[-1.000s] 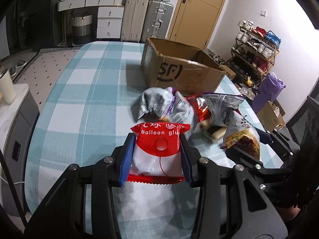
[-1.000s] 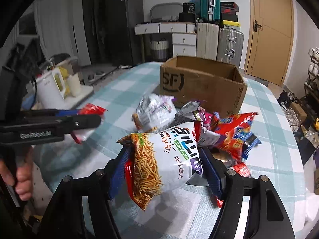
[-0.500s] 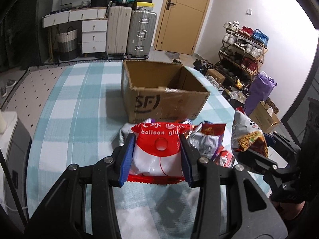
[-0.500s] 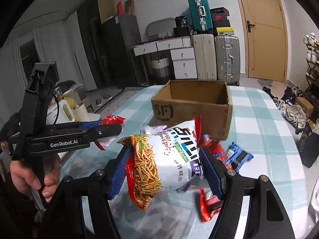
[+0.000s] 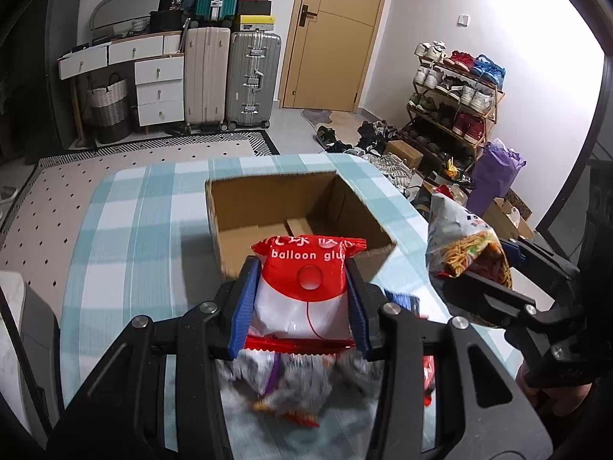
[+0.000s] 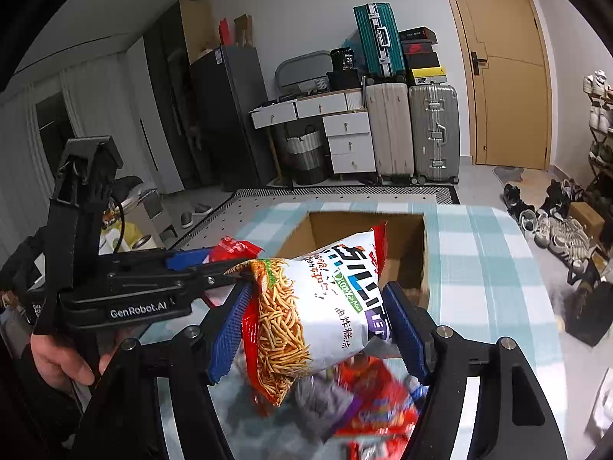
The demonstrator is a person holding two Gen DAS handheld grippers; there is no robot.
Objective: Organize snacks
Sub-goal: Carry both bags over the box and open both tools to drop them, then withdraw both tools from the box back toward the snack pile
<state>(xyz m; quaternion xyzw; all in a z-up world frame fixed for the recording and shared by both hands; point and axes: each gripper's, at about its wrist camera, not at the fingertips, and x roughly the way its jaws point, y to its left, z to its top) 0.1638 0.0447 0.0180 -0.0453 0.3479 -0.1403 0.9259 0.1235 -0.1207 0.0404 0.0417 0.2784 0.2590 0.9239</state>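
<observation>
Left wrist view: left tool (image 5: 302, 291) pinches a red-and-white packet (image 5: 304, 295) in the air just before the open box (image 5: 295, 211). Right tool (image 6: 318, 318) clamps a noodle bag (image 6: 318, 306) above the snack pile (image 6: 364, 414) on the checked desk (image 6: 490, 268).

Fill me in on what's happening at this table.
A person is sorting snacks with a handheld gripper in each hand. The left gripper is shut on a red and white balloon glue packet, and the right gripper is shut on a bag of fried noodle snacks. Both are held up in front of an open cardboard box on the checked tablecloth. More snack bags lie below, blurred.
</observation>
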